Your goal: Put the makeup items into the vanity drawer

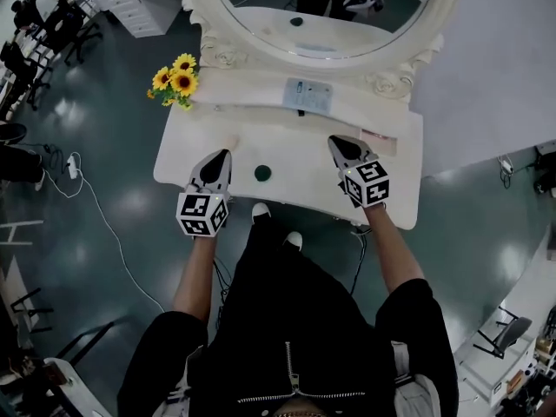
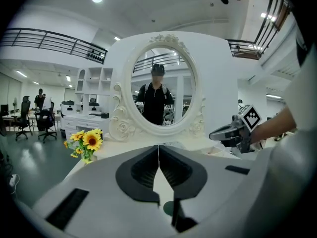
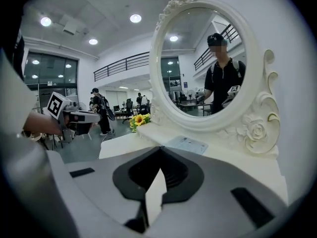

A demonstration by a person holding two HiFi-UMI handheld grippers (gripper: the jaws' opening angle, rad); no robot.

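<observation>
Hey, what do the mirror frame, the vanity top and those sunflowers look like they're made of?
Mirror frame: probably white-painted wood or moulded resin; rose and scroll relief, soft sheen.
Vanity top: smooth white painted-looking surface, no grain visible.
Sunflowers: likely artificial, fabric or plastic; evenly bright yellow petals, but too small to confirm.

The person wears a black jacket [image 1: 287,311] with a zip [image 1: 292,377] and white shoes [image 1: 261,209]. The left gripper [image 1: 223,154] and right gripper [image 1: 335,141] are pale grey, black round the jaws, each with a black-and-white marker cube [image 1: 202,215].
</observation>
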